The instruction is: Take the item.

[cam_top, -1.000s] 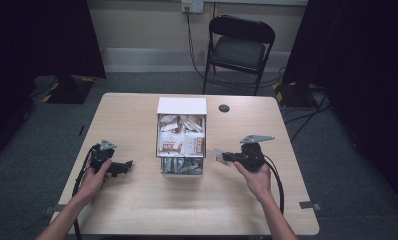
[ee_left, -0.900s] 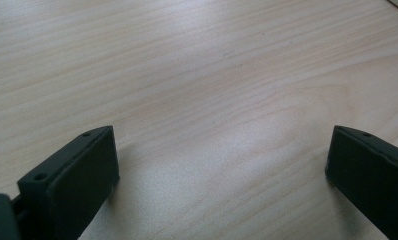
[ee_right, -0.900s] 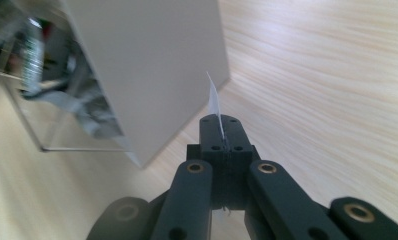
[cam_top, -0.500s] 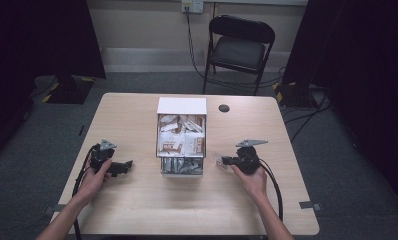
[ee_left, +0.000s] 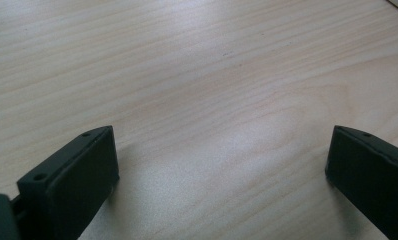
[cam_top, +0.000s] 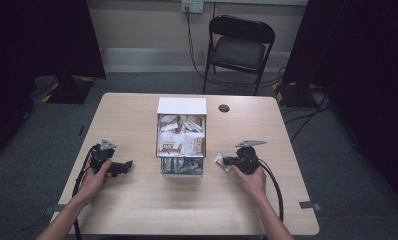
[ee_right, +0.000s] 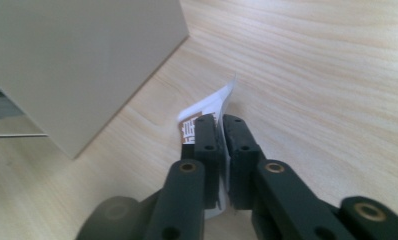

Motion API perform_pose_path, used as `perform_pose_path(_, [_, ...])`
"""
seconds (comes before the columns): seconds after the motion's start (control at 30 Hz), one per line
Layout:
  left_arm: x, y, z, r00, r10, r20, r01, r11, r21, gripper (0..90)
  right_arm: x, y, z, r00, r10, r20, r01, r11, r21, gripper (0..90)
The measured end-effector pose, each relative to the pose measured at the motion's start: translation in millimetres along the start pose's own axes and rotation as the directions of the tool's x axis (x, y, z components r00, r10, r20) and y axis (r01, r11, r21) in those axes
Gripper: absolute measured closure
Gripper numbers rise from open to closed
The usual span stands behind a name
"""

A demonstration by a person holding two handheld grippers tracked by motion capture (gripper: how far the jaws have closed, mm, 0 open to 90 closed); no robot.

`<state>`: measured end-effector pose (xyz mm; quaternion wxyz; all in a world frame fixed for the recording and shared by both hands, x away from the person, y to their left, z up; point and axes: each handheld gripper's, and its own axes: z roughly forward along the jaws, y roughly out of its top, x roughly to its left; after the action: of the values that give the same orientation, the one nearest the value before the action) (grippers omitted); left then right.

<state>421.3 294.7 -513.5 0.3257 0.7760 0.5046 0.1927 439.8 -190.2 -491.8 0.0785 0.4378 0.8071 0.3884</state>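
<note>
Left of the white open-topped cardboard box of packets (cam_top: 181, 135), the left gripper (cam_top: 123, 167) rests low on the pale wood-grain tabletop (cam_top: 137, 210), its jaws spread wide apart with nothing but bare wood between them in the left gripper view. It seems to be idle and is best kept clear of the box. Right of the box, just beside its lower corner, the right gripper (ee_right: 220, 131) is clamped on a thin white-and-brown printed sachet (ee_right: 203, 112), pinching it edge-on so that it juts past the jaws toward the box wall. The sachet looks light and floppy, so a firm pinch, a slow carry and a release close to the surface would probably suit it.
</note>
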Motion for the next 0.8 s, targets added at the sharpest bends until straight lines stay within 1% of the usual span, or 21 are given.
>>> perform_pose_path(0.07, [-0.1, 0.0, 0.0, 1.0000, -0.001, -0.001, 0.001, 1.0000, 0.000, 0.0, -1.5, -0.4, 0.7, 1.0000, 0.006, 0.000, -0.006, 1.000, 0.001, 82.6])
perform_pose_path(0.1, [-0.1, 0.0, 0.0, 1.0000, -0.001, -0.001, 0.001, 1.0000, 0.000, 0.1, -1.9, -0.3, 0.4, 1.0000, 0.006, -0.001, -0.006, 1.000, -0.001, 82.9])
perform_pose_path(0.17, [0.0, 0.0, 0.0, 1.0000, 0.000, 0.000, 0.000, 1.0000, 0.000, 0.1, -2.4, -0.3, 0.0, 0.9999, 0.004, -0.012, -0.004, 1.000, -0.001, 81.0])
perform_pose_path(0.23, [-0.1, 0.0, 0.0, 1.0000, 0.000, 0.000, 0.000, 1.0000, 0.000, 0.1, -3.3, -0.5, -0.2, 0.9999, 0.009, -0.007, -0.009, 1.000, -0.004, 78.5])
perform_pose_path(0.3, [-0.1, 0.0, 0.0, 1.0000, 0.001, 0.000, -0.001, 1.0000, 0.000, 0.1, -4.7, -0.5, -0.2, 0.9999, 0.016, -0.001, -0.016, 1.000, -0.008, 72.2])
perform_pose_path(0.37, [-0.1, 0.0, 0.0, 1.0000, 0.000, 0.000, 0.000, 1.0000, 0.000, 0.1, -7.0, -0.6, -0.5, 0.9995, 0.031, -0.003, -0.031, 0.999, -0.014, 68.4])
perform_pose_path(0.47, [-0.1, 0.0, 0.0, 1.0000, 0.000, 0.000, 0.000, 1.0000, 0.000, 0.1, -8.7, 0.0, -1.7, 0.9986, 0.052, 0.007, -0.052, 0.998, -0.025, 57.0])
perform_pose_path(0.6, [-0.1, 0.0, 0.0, 1.0000, 0.000, -0.001, 0.000, 1.0000, 0.000, 0.1, -10.9, 1.6, -5.7, 0.9966, 0.078, 0.026, -0.076, 0.995, -0.061, 43.3])
perform_pose_path(0.67, [-0.1, 0.0, 0.0, 1.0000, 0.001, 0.000, -0.001, 1.0000, 0.000, 0.1, -11.7, 1.8, -7.0, 0.9957, 0.089, 0.025, -0.087, 0.994, -0.065, 39.3])
perform_pose_path(0.8, [-0.1, 0.0, 0.0, 1.0000, 0.000, 0.000, 0.000, 1.0000, 0.000, 0.1, -11.9, 2.3, -8.3, 0.9950, 0.091, 0.040, -0.088, 0.994, -0.069, 29.1])
